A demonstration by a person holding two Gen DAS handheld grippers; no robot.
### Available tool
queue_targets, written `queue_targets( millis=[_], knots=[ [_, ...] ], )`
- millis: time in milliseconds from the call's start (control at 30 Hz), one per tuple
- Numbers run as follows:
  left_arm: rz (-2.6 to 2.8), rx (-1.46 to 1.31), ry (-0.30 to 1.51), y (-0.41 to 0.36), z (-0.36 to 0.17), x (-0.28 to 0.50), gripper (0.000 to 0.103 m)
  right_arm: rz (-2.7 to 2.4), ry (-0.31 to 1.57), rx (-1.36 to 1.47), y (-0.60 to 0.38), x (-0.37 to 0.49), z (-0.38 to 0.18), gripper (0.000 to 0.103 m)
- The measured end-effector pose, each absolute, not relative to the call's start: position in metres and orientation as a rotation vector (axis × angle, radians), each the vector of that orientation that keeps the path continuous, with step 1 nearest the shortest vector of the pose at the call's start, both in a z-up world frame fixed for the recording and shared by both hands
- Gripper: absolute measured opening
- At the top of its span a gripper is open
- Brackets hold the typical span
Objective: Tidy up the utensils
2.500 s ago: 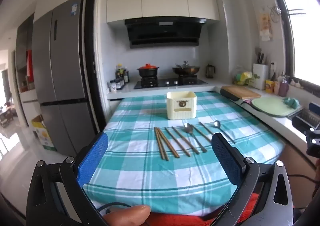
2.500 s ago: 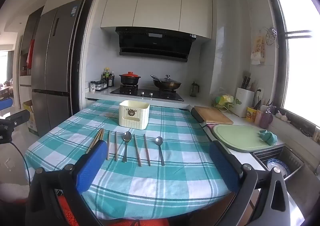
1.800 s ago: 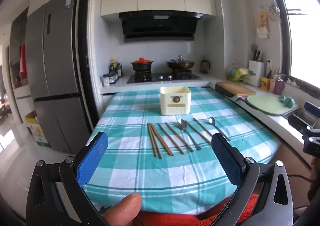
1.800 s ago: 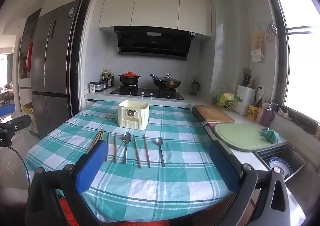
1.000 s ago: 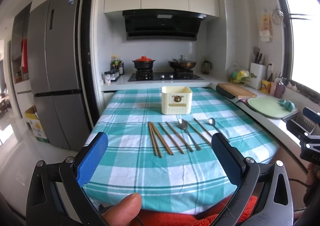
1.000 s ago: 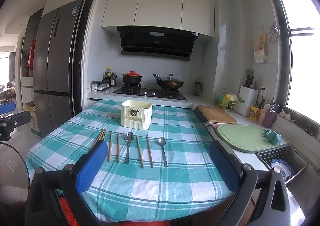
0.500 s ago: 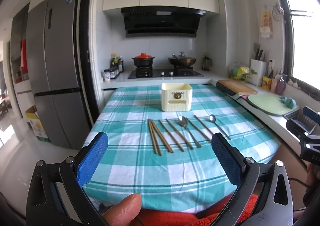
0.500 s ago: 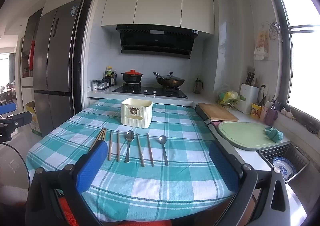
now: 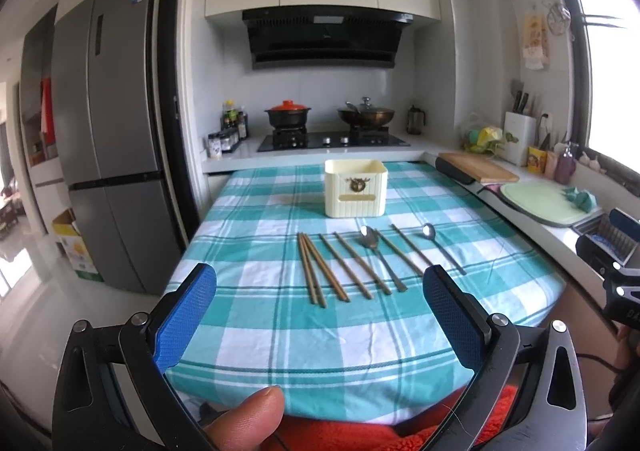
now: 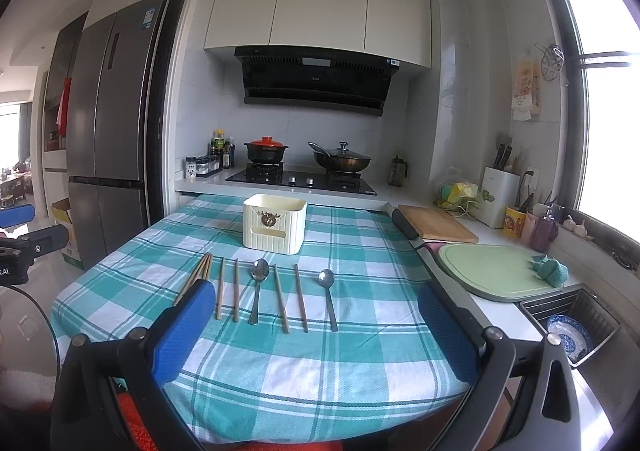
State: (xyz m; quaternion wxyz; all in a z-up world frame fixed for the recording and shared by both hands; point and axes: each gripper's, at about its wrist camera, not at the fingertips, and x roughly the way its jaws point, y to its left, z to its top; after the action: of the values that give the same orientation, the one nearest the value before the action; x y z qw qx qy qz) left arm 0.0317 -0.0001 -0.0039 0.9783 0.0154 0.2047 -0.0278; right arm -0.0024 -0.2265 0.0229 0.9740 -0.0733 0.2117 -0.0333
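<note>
Both the left tongs (image 9: 320, 323) and the right tongs (image 10: 316, 331) hang apart and hold nothing, short of the teal-checked cloth-covered worktop (image 10: 280, 363). Wooden chopsticks (image 10: 237, 289) and two steel spoons (image 10: 259, 283) lie in a row at 12 o'clock, just in front of the cream ribbed plastic holder (image 10: 274, 223). The task seems unstarted; the next move probably calls for reaching forward, lowering onto one utensil and pinching it.

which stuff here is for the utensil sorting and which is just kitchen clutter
For the job:
chopsticks
left spoon
right spoon
cream utensil holder

Lying about:
wooden cutting board
green mat
red-lidded pot
wok
knife block
</note>
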Motion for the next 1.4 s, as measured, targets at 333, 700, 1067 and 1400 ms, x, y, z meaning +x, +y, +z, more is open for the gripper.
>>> queue_targets(
  millis=[333,700,1067,1400],
  knots=[
    [-0.04,0.03,0.428,0.001,-0.007,0.039,0.103,-0.076,0.412,-0.157,-0.227,0.003,0.021,0.103],
    [-0.014,0.007,0.483,0.004,-0.016,0.052,0.103,-0.092,0.428,-0.138,-0.232,0.007,0.01,0.103],
    [0.0,0.006,0.505,0.009,-0.019,0.074,0.103,-0.116,0.454,-0.118,-0.239,0.027,0.002,0.103],
    [0.014,-0.003,0.521,0.023,-0.028,0.113,0.103,-0.121,0.485,-0.141,-0.242,0.051,-0.009,0.103]
  ],
)
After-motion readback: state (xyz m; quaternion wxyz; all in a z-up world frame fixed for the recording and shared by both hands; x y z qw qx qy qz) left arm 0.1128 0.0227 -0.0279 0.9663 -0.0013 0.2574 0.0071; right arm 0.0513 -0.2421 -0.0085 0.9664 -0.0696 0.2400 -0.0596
